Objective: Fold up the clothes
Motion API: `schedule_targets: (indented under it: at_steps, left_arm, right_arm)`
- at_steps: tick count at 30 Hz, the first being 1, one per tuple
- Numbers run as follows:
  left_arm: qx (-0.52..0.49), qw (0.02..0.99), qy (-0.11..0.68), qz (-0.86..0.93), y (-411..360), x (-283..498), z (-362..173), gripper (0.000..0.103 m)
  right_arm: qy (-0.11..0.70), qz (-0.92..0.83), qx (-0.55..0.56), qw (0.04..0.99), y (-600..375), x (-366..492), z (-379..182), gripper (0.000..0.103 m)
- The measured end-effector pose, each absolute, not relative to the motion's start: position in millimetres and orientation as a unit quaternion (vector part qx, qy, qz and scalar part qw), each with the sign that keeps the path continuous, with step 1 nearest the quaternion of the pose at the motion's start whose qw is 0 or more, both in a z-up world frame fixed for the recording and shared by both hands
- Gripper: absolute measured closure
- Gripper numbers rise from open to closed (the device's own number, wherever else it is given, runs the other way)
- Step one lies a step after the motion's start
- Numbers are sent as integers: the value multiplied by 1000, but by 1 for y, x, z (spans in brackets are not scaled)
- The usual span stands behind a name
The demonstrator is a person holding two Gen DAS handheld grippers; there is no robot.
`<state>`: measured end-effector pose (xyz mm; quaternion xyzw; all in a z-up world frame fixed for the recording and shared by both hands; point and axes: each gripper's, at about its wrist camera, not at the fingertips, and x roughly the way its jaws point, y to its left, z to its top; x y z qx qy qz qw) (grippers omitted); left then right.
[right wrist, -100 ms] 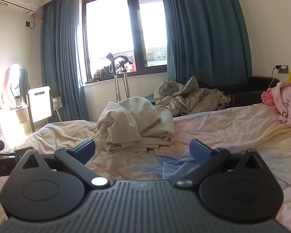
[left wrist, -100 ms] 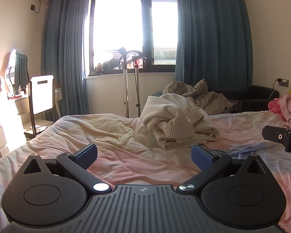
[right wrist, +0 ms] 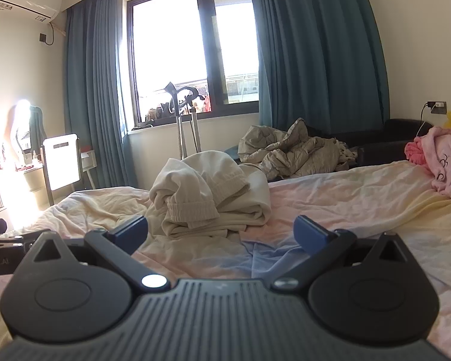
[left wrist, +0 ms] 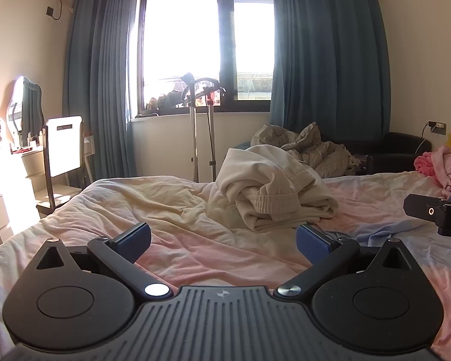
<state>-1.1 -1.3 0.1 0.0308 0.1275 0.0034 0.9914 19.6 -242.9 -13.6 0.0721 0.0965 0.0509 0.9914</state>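
Cream garment [left wrist: 270, 192] heaped on bed [left wrist: 165, 210]; left gripper [left wrist: 224, 242], right gripper [right wrist: 221, 233] spread, empty; bunched layers risk grabbing several folds together.

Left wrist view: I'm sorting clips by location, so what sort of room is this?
Most likely a home bedroom. A bed with a rumpled sheet fills the foreground, a cream garment heaped on it; a vanity mirror stands at the left wall and blue curtains frame the window.

Right gripper [right wrist: 221, 234] hovers, jaws spread, above the bed [right wrist: 345, 198]; cream garment [right wrist: 210, 195] (crumpled) lies ahead.
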Motion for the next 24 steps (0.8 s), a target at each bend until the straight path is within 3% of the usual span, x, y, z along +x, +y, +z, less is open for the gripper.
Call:
schedule_targets:
  at_steps: [24]
  left_arm:
    - [27, 991, 132, 5, -3, 0, 0, 0]
  right_arm:
    - [113, 41, 67, 990, -243, 26, -21, 0]
